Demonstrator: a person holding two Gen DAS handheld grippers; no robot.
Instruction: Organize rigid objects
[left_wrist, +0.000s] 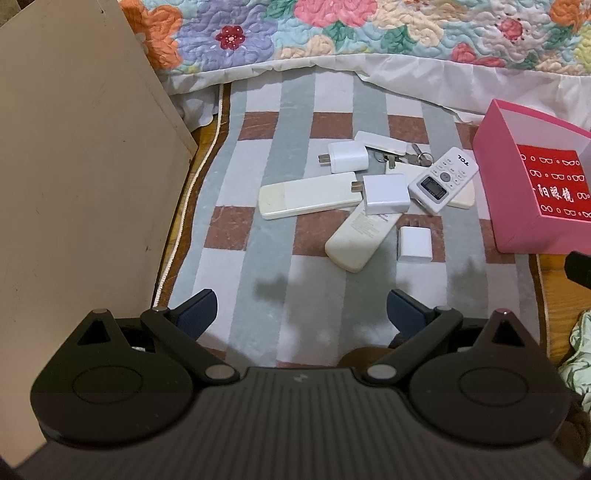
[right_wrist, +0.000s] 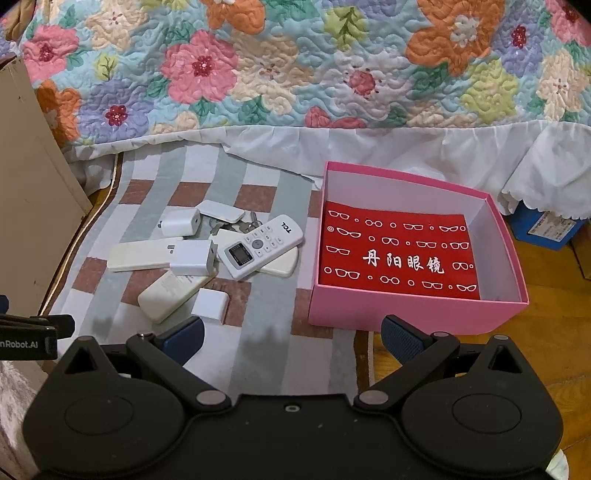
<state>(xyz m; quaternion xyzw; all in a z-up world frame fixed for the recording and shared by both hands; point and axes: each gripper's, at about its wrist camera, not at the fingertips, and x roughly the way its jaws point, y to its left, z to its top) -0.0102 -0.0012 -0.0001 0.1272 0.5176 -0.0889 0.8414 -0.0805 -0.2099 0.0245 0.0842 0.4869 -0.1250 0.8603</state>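
Both my tongs were spread wide and empty, hovering above the checked rug (left_wrist: 266, 236): left tongs (left_wrist: 302, 312), right tongs (right_wrist: 292, 338). Neither touched anything.

The clutter sat in one pile mid-rug, left of the pink box (right_wrist: 413, 310). The TCL remote (right_wrist: 260, 245) lay face up on top, display end toward me, resting across a cream remote (right_wrist: 280, 266) under it. A long cream remote (left_wrist: 308, 197) lay flat on the pile's left side. A third cream remote (left_wrist: 360, 236) lay face down, angled toward me, its far end tucked under the middle charger (left_wrist: 386, 194). That charger's prongs pointed left, over the long remote's end. A second charger (left_wrist: 349, 157) sat at the back, prongs left. The nearest charger (left_wrist: 414, 244) lay apart from the pile's top, just beside the face-down remote. A flat white slab (left_wrist: 380, 142) leaned over the back charger, with keys (left_wrist: 413, 157) partly hidden under it; key count unclear.

The pink box was open, nothing in it but a red liner (right_wrist: 399, 251) printed with glasses. It stood partly on the rug, its right end over the wood floor (right_wrist: 517, 369). A floral quilt (right_wrist: 295, 62) hung behind, and a beige panel (left_wrist: 74, 166) stood to the left.
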